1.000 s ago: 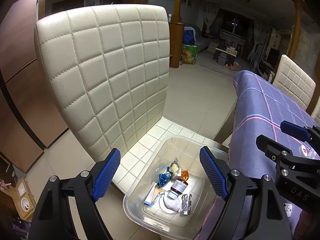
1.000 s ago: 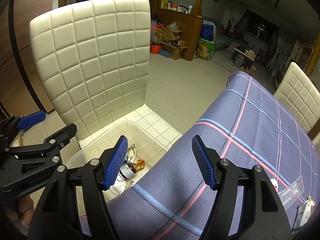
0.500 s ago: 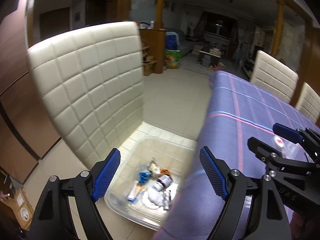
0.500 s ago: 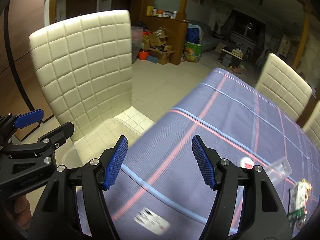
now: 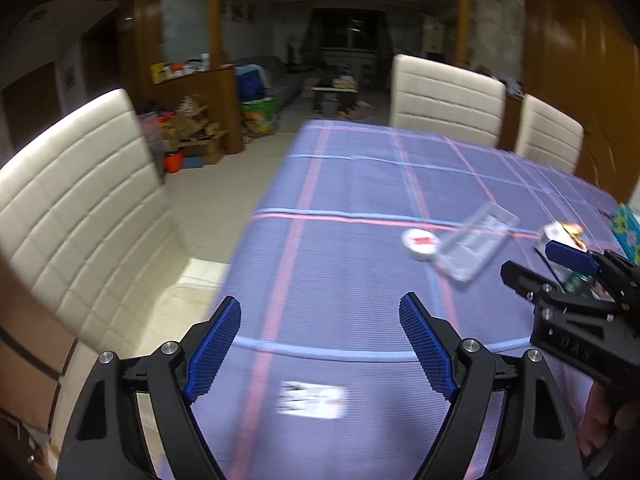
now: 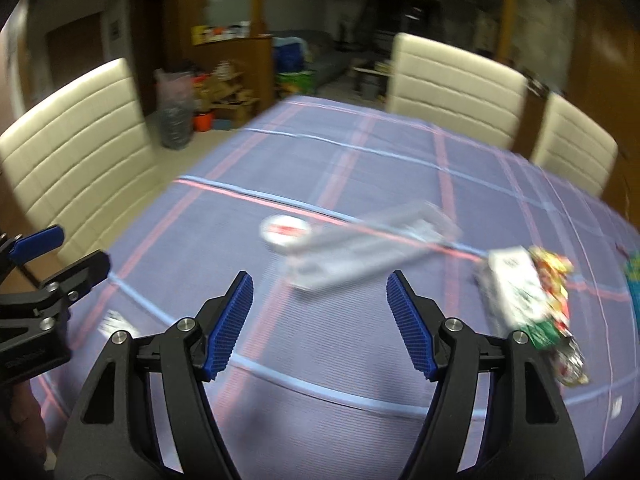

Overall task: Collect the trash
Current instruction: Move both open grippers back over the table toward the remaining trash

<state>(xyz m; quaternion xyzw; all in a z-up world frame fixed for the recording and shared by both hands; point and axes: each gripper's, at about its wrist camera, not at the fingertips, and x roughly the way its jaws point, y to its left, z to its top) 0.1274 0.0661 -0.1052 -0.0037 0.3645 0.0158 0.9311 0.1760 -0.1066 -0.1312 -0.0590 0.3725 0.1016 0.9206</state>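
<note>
Trash remains on the table (image 6: 360, 360): a round lid (image 6: 285, 230), clear packaging (image 6: 372, 248), wrappers (image 6: 532, 300) near the right edge. Left gripper (image 5: 320, 344) and right gripper (image 6: 320, 320) hover open, empty; collection unfinished.

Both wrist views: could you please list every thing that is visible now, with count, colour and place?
tablecloth: one, purple with pink and blue lines, covers the table.
round lid: one, white with red print, middle of the cloth.
clear plastic tray: one, transparent, touching the lid on its right.
wrappers: a small pile, white, green, red, right side of the cloth.
paper slip: one, white, blurred, near edge of the cloth.
chairs: three, cream, around the table.
left gripper: black with blue pads, open, empty.
right gripper: the same, open, empty.
</note>
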